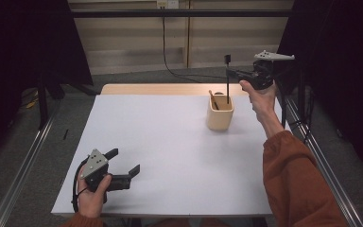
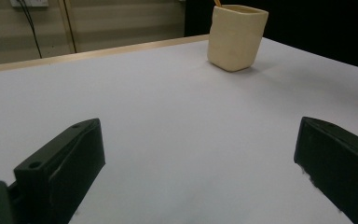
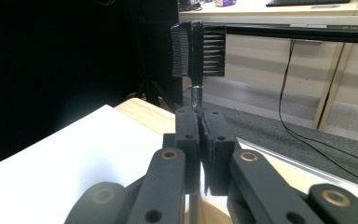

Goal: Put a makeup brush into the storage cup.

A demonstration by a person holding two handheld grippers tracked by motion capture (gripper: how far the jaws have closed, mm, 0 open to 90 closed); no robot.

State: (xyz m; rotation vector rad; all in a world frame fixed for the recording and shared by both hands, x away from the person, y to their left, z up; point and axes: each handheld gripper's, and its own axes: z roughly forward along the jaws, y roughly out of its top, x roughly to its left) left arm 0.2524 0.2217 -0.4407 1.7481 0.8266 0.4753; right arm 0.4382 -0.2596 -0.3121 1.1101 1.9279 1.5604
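A thin black brush with a small comb-and-bristle head stands upright, and my right gripper is shut on its handle just below the head. The handle's lower end reaches down into the mouth of a cream cup at the table's far right. A wooden stick leans inside that cup. In the right gripper view the jaws press together on the handle. My left gripper rests open near the table's front left, nothing between its jaws. The left gripper view has the cup far ahead.
The white tabletop has a wooden strip along its far edge. Metal rails run along both sides of the table. A black cable trails across the floor behind it, and dark curtains hang left and right.
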